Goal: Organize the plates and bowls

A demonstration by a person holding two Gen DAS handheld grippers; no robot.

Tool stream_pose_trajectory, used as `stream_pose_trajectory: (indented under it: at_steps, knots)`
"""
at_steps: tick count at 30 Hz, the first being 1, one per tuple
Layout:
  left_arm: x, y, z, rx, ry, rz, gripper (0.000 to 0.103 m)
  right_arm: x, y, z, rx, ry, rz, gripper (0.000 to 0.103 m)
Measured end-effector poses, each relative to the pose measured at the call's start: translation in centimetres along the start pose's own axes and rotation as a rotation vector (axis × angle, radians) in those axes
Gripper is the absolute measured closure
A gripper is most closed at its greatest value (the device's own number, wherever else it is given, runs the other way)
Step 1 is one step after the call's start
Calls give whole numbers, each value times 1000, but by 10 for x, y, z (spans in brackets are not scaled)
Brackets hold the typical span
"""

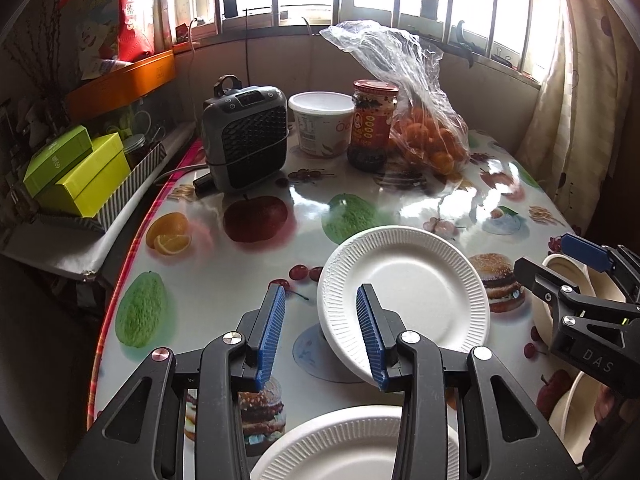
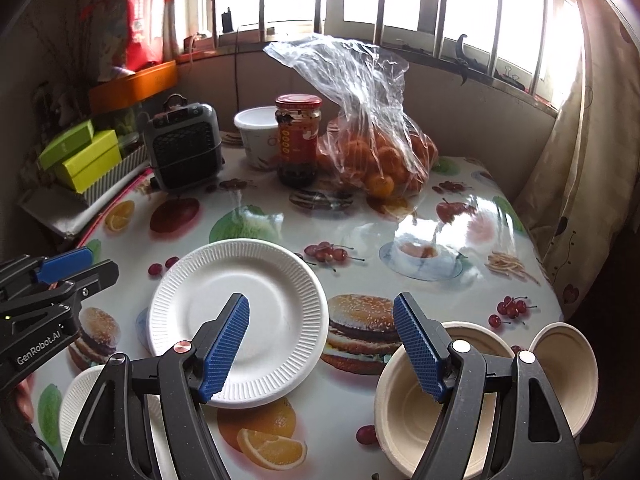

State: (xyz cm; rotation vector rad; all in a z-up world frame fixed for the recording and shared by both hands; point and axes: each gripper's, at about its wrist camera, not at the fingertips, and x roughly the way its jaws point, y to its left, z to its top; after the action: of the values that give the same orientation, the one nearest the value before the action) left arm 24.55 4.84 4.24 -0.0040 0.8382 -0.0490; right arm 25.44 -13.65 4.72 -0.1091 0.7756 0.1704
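behind the plates [image 2: 240, 316]: heater [image 2: 186, 146]; tub [image 2: 258, 136]; jar [image 2: 298, 140]; bagged oranges [image 2: 380, 160]

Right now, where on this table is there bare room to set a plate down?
The widest free patch is mid-table, between the far paper plate, the bag of oranges and the curtain-side edge. The back row is crowded: heater, white tub, jar. The near edge holds another plate and two bowls.

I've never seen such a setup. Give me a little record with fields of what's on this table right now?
plates: far white plate; near white plate
bowls: near beige bowl; second beige bowl beside it
left gripper: open, empty, above the plates
right gripper: open, empty
back of table: heater, white tub, jar, bag of oranges
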Motion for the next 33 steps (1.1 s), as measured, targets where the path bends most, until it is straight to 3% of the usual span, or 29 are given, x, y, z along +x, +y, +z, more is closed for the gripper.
stream_pose_trajectory:
  at_steps: [9,15,19,23,33]
  knots:
    - [27,14,3,-47,69,-63,64,33,-8,5,21,93,70,28]
    - [45,18,3,-57,107,-65,64,55,-16,4,67,157,103,28]
    - [57,20,0,-66,143,-72,64,63,-14,5,79,175,131,32]
    - [63,18,-3,-63,167,-76,64,75,-12,5,77,208,124,42]
    - [73,19,-4,-82,210,-97,69,92,-13,1,78,253,125,50]
